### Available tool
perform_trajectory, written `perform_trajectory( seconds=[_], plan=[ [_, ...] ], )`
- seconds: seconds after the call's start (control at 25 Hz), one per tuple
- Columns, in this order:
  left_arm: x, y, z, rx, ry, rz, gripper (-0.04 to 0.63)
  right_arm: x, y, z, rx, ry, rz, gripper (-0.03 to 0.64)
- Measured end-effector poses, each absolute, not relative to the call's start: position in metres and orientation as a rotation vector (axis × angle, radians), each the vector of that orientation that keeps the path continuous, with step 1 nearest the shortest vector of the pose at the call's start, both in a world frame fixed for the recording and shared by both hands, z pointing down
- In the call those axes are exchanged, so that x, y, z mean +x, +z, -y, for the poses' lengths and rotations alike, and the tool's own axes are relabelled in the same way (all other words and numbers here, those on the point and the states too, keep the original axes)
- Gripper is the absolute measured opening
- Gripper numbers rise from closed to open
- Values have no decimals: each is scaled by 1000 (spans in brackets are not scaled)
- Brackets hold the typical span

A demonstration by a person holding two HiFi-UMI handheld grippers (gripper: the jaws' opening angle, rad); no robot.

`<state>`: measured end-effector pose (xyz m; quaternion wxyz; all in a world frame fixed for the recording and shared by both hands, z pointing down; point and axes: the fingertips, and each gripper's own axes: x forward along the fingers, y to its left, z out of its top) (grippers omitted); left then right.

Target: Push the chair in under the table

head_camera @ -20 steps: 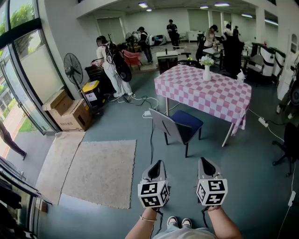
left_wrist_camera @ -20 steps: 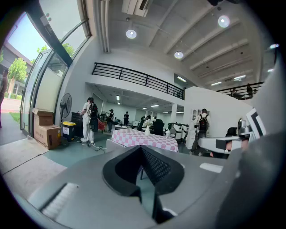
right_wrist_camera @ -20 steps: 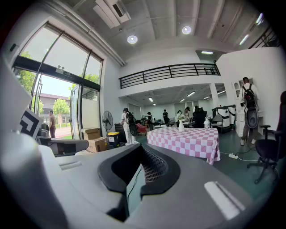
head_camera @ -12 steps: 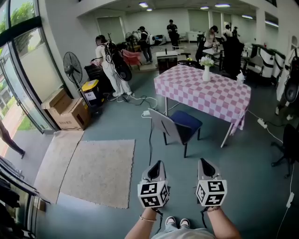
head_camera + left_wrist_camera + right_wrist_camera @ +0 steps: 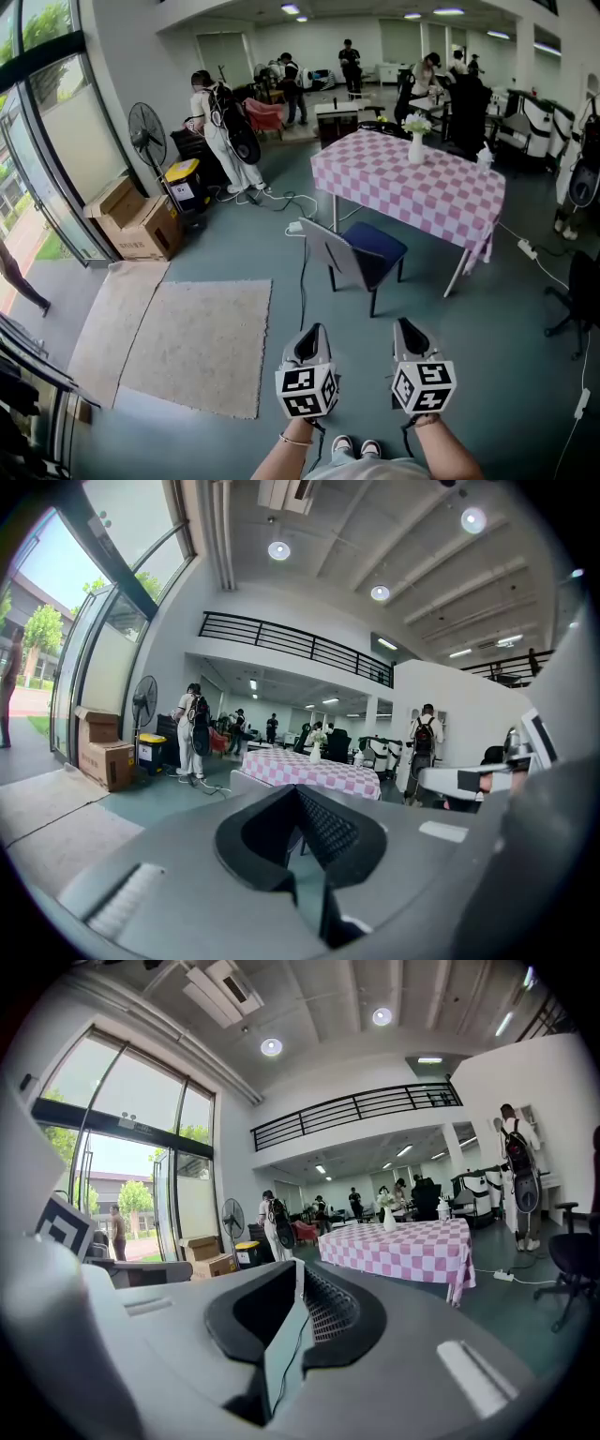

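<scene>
Left gripper [image 5: 315,331] is held low, well short of the table [image 5: 441,192], jaws closed together with nothing between them. Chair [image 5: 358,255] is set at the table's near-left side, pulled out, grey backrest [image 5: 325,249] turned toward the person. Blue seat seems to sit just at the cloth edge, but it is small in view and the overlap is not certain. Right gripper [image 5: 409,326] is likewise closed and empty, well apart from the table. Chair is judged light and stiff, with some floor drag expected. The backrest's top edge is best pushed with both closed tips, spread apart to stop swivelling.
</scene>
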<state>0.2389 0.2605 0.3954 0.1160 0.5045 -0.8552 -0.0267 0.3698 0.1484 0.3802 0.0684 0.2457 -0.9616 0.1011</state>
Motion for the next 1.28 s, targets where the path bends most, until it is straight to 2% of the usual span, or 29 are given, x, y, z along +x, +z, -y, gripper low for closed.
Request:
perform_trajectory(
  seconds=[0.16,0.24,0.44,0.64,1.28],
  plan=[
    [234,395,-263,1469,-55,2531,3,366,382,-147,750,287,2881,22],
    [231,396,-263,1469,-56,2532,41,363,384,-146,749,292,2879,57],
    [219,395,-265,1472,-72,2530,71,353,383,-145,765,298,2871,117],
    [201,397,-268,1488,-78,2522,107,337,386,-145,784,298,2858,117],
    [107,423,-274,1407,-109,2497,104,296,411,-118,891,285,2734,117]
  ],
)
